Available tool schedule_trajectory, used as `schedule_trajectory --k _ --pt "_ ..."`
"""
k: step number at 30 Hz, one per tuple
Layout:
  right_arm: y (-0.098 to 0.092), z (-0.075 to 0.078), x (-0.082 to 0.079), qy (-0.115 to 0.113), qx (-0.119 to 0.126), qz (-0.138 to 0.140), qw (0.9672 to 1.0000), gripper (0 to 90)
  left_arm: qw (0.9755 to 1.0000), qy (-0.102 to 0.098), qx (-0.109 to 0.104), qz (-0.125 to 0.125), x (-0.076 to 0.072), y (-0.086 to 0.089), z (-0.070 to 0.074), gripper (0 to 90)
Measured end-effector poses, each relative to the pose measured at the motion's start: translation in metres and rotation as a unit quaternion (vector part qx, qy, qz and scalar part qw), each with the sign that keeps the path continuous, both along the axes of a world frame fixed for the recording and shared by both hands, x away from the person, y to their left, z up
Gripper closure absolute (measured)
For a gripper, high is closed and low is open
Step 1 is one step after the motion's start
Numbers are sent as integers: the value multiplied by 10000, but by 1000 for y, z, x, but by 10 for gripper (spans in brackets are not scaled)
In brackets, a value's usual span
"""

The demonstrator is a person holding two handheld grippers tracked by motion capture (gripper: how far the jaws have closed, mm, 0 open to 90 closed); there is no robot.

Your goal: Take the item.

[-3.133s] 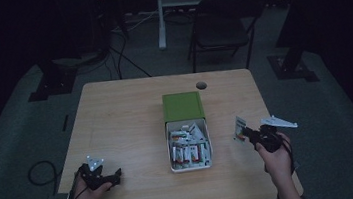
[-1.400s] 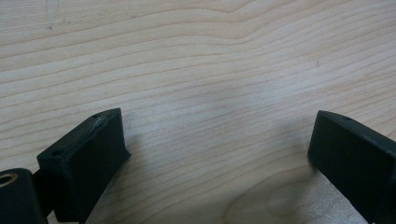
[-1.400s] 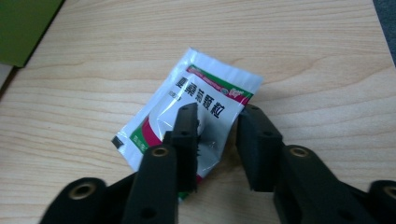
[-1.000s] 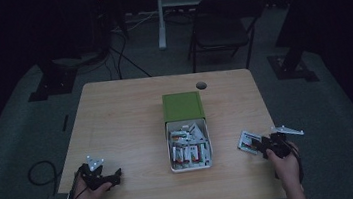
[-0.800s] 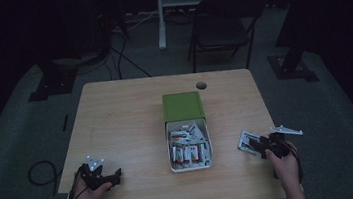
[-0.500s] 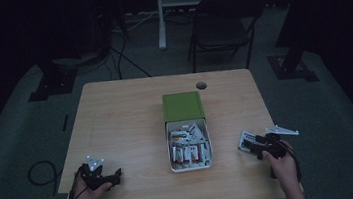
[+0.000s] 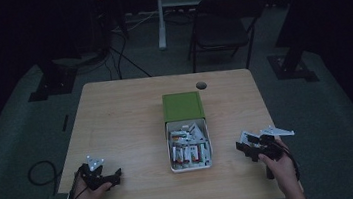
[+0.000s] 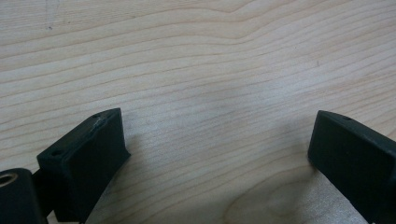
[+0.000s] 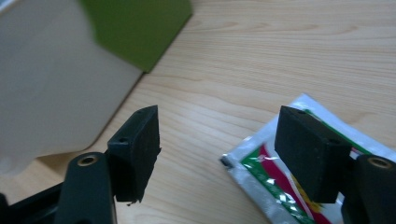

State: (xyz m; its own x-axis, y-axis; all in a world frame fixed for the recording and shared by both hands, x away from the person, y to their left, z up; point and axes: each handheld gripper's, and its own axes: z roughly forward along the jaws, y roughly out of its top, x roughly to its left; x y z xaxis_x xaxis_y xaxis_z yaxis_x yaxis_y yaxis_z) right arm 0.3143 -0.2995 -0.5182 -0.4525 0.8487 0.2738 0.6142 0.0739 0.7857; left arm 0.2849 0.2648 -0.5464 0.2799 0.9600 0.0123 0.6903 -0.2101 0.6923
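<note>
Resting flat on the pale wood-grain table, your sachet lies at about 4 o'clock of the tin, just beside your right gripper. It is a flat foil packet, silvery and crinkled at the sealed edge, printed with green, red and yellow bands; no writing on it can be read. Your right gripper has just been opening its jaws, and they now stand released: the packet sits under the one jaw on the right gripper view's right side, with bare wood between the pads and nothing pinched.

Your tin is a white rectangular box with rounded corners, packed with more small packets in white, red and green; their labels are too small to read. Its matte green lid lies at 12 o'clock of it, touching.

Your left gripper, at the tin's 8 o'clock and well apart, holds its blocky black jaws spread wide over bare wood, grasping nothing.
</note>
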Motion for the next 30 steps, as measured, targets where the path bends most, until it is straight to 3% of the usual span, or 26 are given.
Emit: schedule_trajectory --k 4,7,17,20,24,27,28,30 --pt "6 1 -1 -66 128 196 9997 296 10000 0 2 0 0 0 0 48" --pt "10 0 -3 -58 -39 700 9975 269 10000 -1 0 0 0 0 0 48" --pt "29 -2 -10 -181 -22 1289 9915 269 10000 1 1 -1 0 0 0 48" --pt "32 -2 -12 -237 -132 1515 9881 269 10000 0 0 0 0 0 0 48" --pt "35 -3 -14 -300 -444 1915 9800 269 10000 0 1 0 0 0 0 47" --pt "38 -8 -17 -293 -408 2143 9755 260 10000 -1 3 -1 0 0 0 47" --pt "38 -8 -17 -293 -408 2143 9755 260 10000 -1 3 1 0 0 0 47" --pt "39 -10 -18 -287 -509 2244 9728 259 10000 1 4 -1 0 0 0 47"
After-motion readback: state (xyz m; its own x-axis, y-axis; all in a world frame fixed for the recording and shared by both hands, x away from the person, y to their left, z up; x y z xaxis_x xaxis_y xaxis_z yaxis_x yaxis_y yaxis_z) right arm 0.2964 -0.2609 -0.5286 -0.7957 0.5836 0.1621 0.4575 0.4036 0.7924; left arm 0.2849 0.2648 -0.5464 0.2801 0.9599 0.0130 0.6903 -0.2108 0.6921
